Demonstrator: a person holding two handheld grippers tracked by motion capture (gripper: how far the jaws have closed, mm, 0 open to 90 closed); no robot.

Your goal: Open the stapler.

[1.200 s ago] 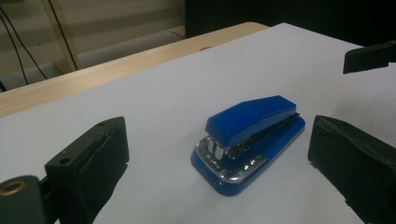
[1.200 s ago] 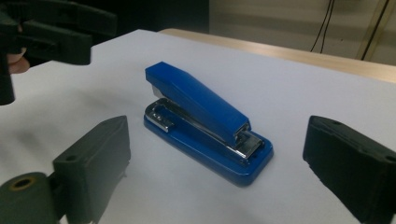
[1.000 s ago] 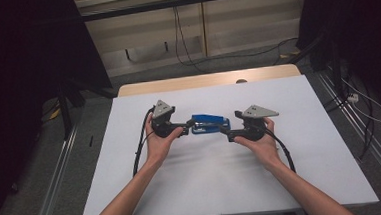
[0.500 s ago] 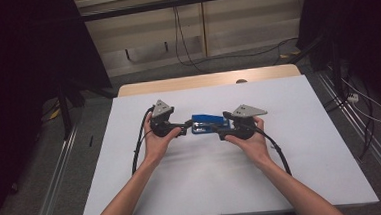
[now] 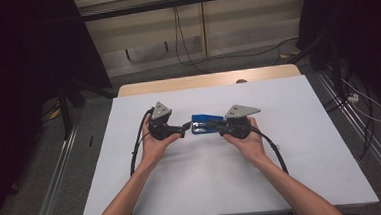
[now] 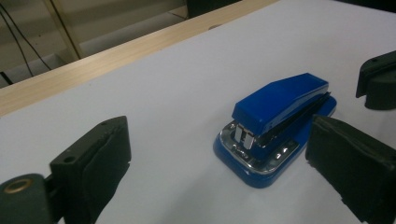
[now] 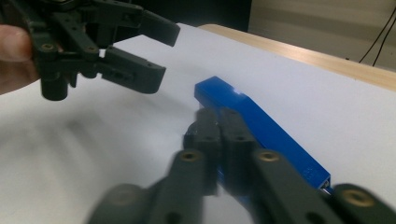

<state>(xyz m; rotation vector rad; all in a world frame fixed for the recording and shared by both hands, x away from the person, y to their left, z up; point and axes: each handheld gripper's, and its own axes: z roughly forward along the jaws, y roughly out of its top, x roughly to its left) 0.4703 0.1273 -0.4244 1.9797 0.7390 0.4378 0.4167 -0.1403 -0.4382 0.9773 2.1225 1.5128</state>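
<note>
Your blue stapler lies mid-surface, at 12 o'clock from you. Left gripper fingers are apart; right gripper fingers have just closed together, empty. It's hard, smooth, slippery; grab its long sides.

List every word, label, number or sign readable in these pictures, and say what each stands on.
None can be read.
Blue stapler: no legible brand or label on its top; faint marks on its side in the right gripper view are too blurred to read.
Left gripper and right gripper: no lettering.
Table: plain white.
</note>
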